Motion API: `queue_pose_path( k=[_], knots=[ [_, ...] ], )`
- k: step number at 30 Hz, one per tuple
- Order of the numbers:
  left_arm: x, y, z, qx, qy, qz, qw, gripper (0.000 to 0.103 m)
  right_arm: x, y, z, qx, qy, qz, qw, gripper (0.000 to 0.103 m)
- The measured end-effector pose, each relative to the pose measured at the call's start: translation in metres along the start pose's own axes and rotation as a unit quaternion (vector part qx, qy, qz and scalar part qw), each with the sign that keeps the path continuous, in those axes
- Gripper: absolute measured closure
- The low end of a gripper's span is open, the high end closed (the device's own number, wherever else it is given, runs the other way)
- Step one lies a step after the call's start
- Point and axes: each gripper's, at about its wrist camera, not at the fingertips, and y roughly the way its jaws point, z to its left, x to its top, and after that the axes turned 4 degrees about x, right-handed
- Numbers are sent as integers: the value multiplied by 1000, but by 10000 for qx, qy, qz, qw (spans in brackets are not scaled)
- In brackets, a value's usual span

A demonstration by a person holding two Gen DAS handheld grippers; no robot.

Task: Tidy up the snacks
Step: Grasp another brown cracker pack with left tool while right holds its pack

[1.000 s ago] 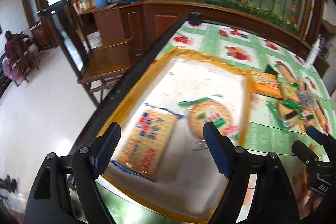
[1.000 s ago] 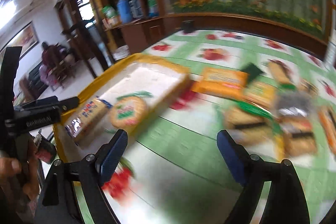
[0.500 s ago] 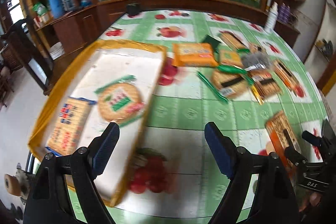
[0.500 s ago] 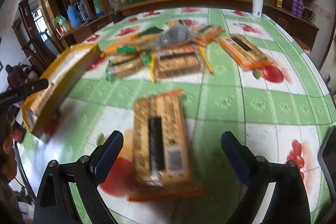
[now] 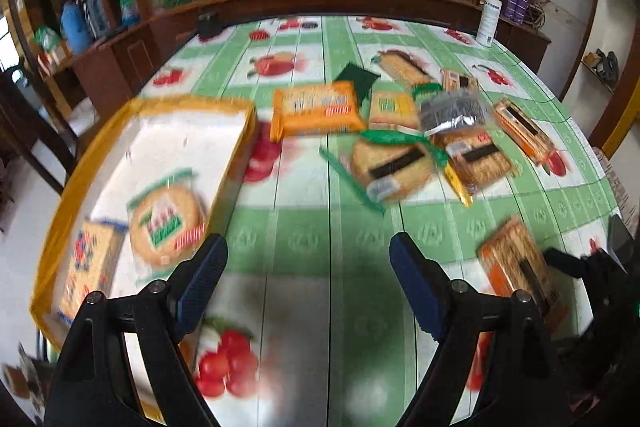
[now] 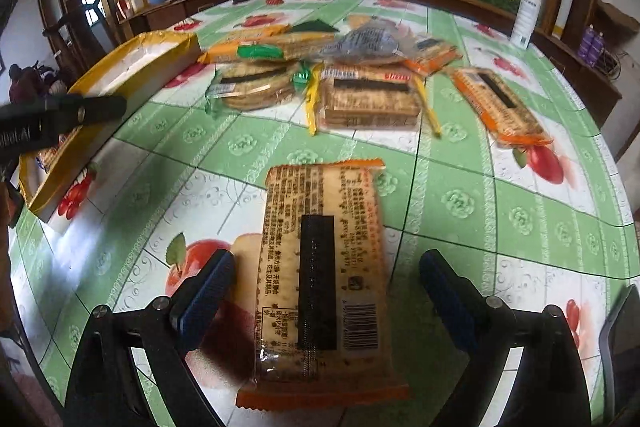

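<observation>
So R gripper (image 6: 324, 287) sits w/ fingers wide apart astride the orange cracker pack (image 6: 320, 275), not gripping yet, prob lined up to grab it. L gripper (image 5: 308, 279) also wide open, holding nothing. Tray (image 5: 236, 151), left of pack, has two snacks already.

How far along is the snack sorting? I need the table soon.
Early. Done: two packs, a round biscuit pack and a square cracker pack, lie in the yellow tray. In hand: nothing; the open right claw straddles an orange-edged cracker pack. Left: that pack and the pile beyond.
</observation>
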Motion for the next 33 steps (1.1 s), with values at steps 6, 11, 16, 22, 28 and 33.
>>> queue_pose_path(
  k=[6,11,16,22,28,33],
  knots=[
    [43,28,-2,94,-42,74,9999,19,4,-6,-9,104,140,-48,9998,48],
    [76,29,-38,-529,314,26,9981,19,0,-10,-19,149,279,-133,9994,48],
    [91,21,-118,-930,528,132,9942,20,-14,-24,-41,209,660,-269,9972,48],
    [99,40,-219,-333,467,519,9970,20,-38,-56,-67,157,999,-465,9938,48],
    [107,74,-261,368,95,811,9960,20,-62,-80,-92,209,1290,-515,9901,48],
    [112,92,-274,617,-314,869,9938,19,-77,-94,-107,284,1482,-590,9868,48]
  ],
)
